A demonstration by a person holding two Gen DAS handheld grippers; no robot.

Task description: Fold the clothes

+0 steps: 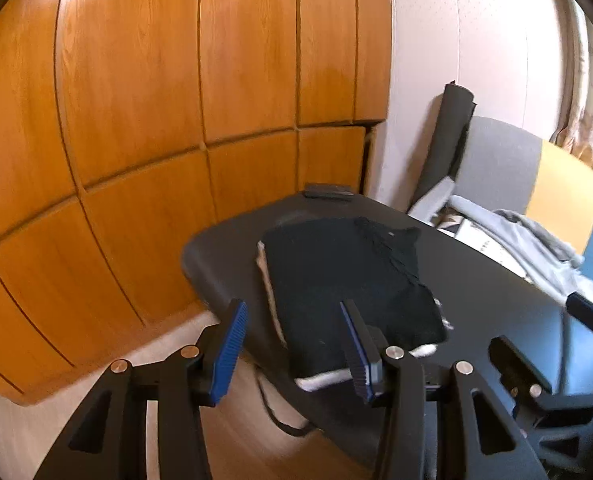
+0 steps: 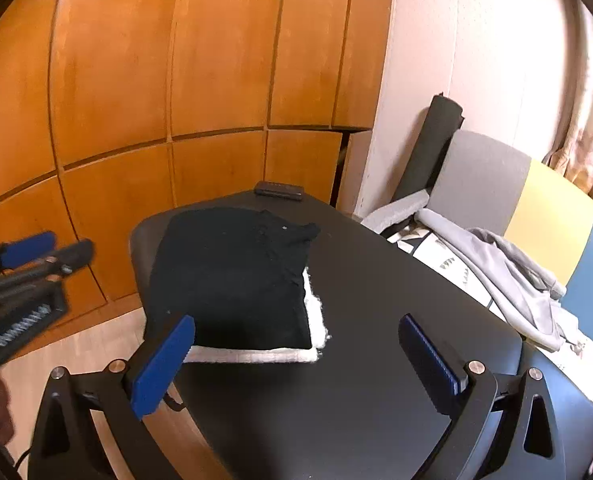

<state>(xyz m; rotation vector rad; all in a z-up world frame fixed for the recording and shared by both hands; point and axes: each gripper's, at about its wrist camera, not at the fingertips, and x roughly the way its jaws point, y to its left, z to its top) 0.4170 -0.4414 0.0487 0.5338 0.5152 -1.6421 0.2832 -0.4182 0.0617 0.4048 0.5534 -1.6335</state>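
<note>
The soft black folded cloth [image 2: 232,272] sits neatly on a white one [image 2: 252,355] on the dark desk [image 2: 376,320], so both the left hand-held gripper [image 1: 292,344] and the right hand-held gripper [image 2: 300,360] hang wide open above it, holding nothing.

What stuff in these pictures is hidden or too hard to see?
- White cloth: both views, the folded black garment covers all but its edges.
- Small flat black thing at the table's far end: both views, too small to identify.
- Grey clothes on the chair: right wrist view, a crumpled heap; how many is unclear.
- Left gripper: right wrist view, blurred at the left edge.
</note>
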